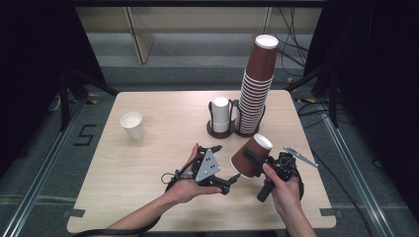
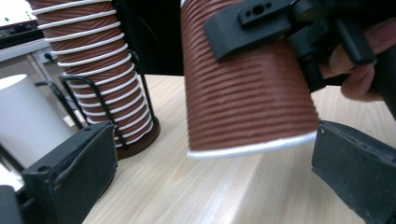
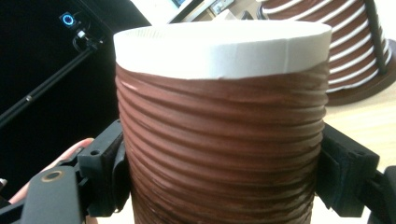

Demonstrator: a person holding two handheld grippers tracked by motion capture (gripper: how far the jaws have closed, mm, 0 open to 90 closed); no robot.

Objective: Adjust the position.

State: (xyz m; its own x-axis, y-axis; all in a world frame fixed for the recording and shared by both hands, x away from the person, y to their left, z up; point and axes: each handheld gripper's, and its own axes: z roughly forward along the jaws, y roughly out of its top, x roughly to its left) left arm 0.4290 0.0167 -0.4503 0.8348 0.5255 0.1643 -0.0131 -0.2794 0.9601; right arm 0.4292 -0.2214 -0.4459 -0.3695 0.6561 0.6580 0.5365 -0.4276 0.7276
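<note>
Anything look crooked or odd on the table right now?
Only the tall stack of brown cups: it leans right at the top. The brown cup in the right claw is tilted, upside down. No spills or damage.

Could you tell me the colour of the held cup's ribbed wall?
Brown cup, best seen in the right gripper view.

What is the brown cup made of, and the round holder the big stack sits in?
The ribbed brown cup held in the right gripper looks like paper: matte corrugated sleeve, thin white rolled rim and white base. The dark round holder under the tall stack of brown cups seems to have thin black wire uprights, probably metal; its glossy brown base could be wood or plastic.
</note>
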